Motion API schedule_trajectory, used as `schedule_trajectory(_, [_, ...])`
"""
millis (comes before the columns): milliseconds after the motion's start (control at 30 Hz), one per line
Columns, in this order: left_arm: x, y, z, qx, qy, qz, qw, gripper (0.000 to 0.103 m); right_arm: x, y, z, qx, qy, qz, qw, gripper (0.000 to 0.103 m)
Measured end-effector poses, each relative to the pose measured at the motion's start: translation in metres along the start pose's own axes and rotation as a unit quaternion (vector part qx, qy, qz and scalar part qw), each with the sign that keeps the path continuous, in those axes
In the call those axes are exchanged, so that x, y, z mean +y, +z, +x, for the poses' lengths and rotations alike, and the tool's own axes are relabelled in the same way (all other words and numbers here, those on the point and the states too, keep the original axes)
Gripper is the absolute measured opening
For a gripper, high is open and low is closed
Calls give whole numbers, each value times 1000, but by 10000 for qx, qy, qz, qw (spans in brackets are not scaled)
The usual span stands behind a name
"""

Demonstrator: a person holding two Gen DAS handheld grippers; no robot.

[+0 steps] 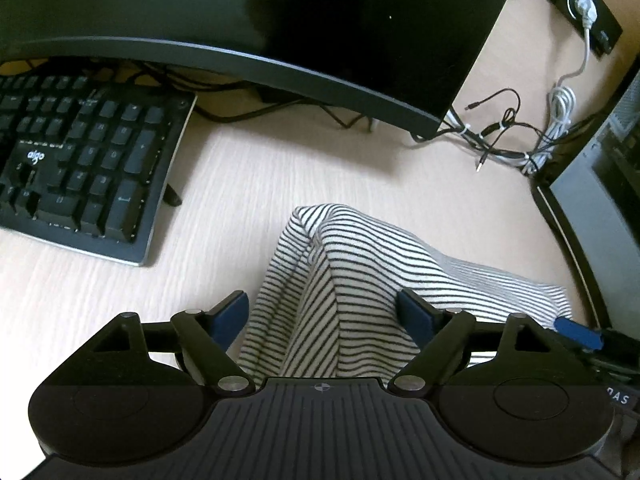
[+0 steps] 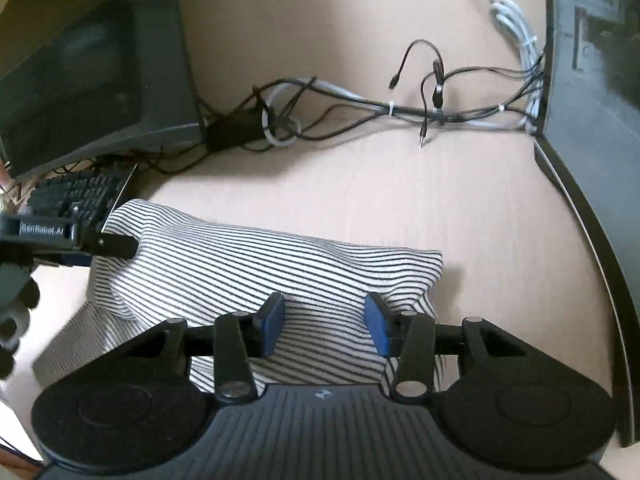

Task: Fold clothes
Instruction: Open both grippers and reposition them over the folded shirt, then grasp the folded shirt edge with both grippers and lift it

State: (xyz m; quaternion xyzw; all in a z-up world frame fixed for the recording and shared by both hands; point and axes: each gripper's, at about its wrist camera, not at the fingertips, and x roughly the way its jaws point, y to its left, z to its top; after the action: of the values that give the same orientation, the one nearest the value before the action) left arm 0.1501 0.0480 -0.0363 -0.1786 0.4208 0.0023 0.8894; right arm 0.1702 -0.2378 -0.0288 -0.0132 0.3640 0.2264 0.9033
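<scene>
A white garment with thin black stripes [image 1: 352, 280] lies bunched on the pale wooden desk [image 1: 248, 184]. My left gripper [image 1: 324, 312] is open, its blue pads standing on either side of a raised fold of the cloth. In the right wrist view the same garment [image 2: 248, 264] spreads across the desk. My right gripper [image 2: 324, 320] is open over its near edge, pads apart with cloth between them. The left gripper's finger [image 2: 108, 244] shows at the left, resting against the cloth's far corner.
A black keyboard [image 1: 80, 168] lies at the left and a dark monitor [image 1: 240, 20] stands behind. Tangled cables [image 1: 512, 136] run along the back. A dark computer case [image 2: 592, 120] stands at the right. A power strip [image 1: 580, 12] sits at the far right.
</scene>
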Motion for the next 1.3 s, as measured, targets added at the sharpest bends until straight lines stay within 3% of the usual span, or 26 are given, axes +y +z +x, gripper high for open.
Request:
schedule_trajectory(133, [6, 0, 2, 64, -96, -155, 9998, 88, 2, 3, 1, -23, -52, 10, 10000, 45])
schedule_trajectory(400, [-3, 4, 9, 23, -121, -24, 9999, 86, 2, 10, 15, -38, -206, -540, 9983, 45])
schedule_trajectory(533, [-6, 4, 9, 24, -77, 59, 9999, 86, 2, 23, 20, 165, -140, -847, 9962, 49])
schedule_trajectory(600, [-3, 3, 7, 45, -107, 3, 9999, 87, 6, 31, 16, 175, 63, -991, 9949, 59])
schedule_trajectory(700, [0, 3, 6, 64, -138, -55, 9999, 87, 13, 43, 20, 178, 709, -1284, 9890, 67])
schedule_trajectory(833, [1, 5, 4, 68, -139, -39, 9999, 87, 42, 53, 44, 299, 1509, -2003, 9676, 80])
schedule_trajectory(933, [6, 8, -1, 53, -84, -163, 9998, 87, 73, 51, 67, 511, 1711, -2594, 9491, 92])
schedule_trajectory(1000, [11, 9, -7, 29, -34, -251, 9997, 86, 79, 50, 83, 662, 1771, -2729, 9433, 99])
schedule_trajectory(1100, [17, 11, -16, -23, -15, -353, 9994, 86, 81, 48, 100, 928, 1967, -2698, 9380, 102])
schedule_trajectory(1200, [25, 14, -24, -88, -33, -565, 9984, 86, 77, 47, 109, 1202, 2273, -2476, 9341, 99])
schedule_trajectory(1300, [32, 17, -31, -164, -188, -881, 9958, 87, 76, 45, 110, 1325, 2494, -2356, 9299, 70])
